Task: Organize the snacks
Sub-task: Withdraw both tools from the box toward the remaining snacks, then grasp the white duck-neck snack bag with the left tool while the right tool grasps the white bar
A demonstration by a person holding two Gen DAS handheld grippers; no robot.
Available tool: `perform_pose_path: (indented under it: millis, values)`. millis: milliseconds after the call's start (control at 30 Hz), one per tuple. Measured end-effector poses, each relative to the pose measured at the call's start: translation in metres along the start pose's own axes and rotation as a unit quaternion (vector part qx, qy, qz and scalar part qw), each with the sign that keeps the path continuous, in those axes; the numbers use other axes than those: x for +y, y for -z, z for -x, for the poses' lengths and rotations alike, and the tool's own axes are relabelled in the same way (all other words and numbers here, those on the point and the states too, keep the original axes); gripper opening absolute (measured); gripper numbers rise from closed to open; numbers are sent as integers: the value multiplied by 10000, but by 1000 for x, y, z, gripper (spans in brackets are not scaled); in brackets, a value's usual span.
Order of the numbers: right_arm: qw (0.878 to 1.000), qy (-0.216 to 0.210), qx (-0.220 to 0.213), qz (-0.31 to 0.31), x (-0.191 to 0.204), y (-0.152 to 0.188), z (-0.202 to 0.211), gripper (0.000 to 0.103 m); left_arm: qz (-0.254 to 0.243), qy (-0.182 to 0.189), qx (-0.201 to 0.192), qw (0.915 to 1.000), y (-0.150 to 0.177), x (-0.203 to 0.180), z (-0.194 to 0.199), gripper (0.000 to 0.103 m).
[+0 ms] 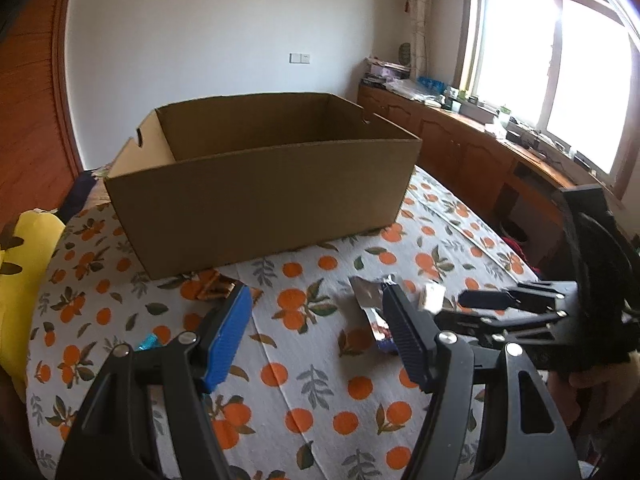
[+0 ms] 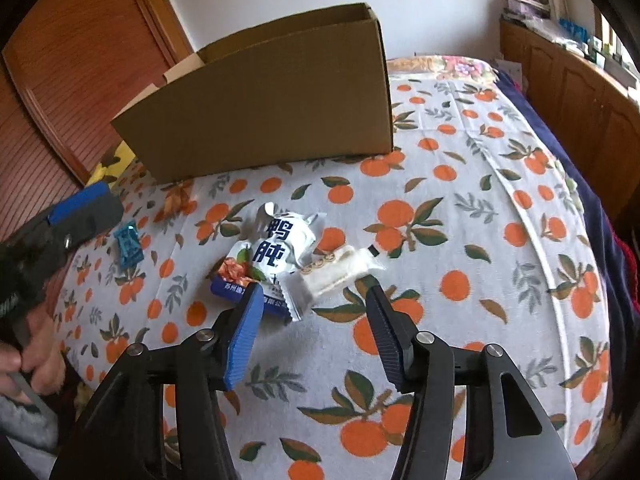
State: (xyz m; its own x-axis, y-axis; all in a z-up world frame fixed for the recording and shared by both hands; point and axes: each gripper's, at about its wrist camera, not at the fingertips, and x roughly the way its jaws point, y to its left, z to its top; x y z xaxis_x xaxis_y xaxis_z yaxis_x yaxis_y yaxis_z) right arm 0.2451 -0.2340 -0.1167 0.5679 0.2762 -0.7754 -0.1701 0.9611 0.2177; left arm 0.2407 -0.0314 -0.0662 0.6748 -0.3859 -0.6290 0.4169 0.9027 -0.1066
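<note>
An open cardboard box [image 1: 260, 184] stands on the orange-print cloth; it also shows in the right wrist view [image 2: 272, 92]. A white and blue snack packet [image 2: 272, 256] and a clear-wrapped white cake [image 2: 340, 272] lie just ahead of my open right gripper [image 2: 314, 292]. A small teal candy [image 2: 128, 244] lies to the left. My left gripper [image 1: 316, 292] is open and empty above the cloth. A silver packet [image 1: 370, 300] lies by its right finger and an orange wrapper [image 1: 210, 288] by its left finger. The right gripper [image 1: 516, 300] shows in the left wrist view.
A yellow plush [image 1: 24, 276] lies at the left edge of the bed. A wooden cabinet [image 1: 460, 144] with clutter runs under the window at right. A wooden door [image 2: 72, 80] stands behind the box.
</note>
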Motion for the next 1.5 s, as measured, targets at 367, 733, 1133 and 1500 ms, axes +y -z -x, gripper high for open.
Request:
perform_pose_path:
  millis: [367, 733, 1133, 1500]
  values:
    - [9998, 69, 90, -177, -6, -15, -22, 48, 37, 79, 118, 9999, 10, -12, -14, 68]
    - [9990, 390, 129, 155, -16, -4, -15, 22, 203, 371, 490, 9979, 6, -30, -55, 68]
    - [9986, 375, -110, 369, -33, 7, -11, 21, 346, 464, 1039, 9929, 7, -38, -96, 68]
    - [9982, 221, -342, 430, -38, 14, -11, 21, -234, 104, 1067, 9940, 6, -63, -110, 73]
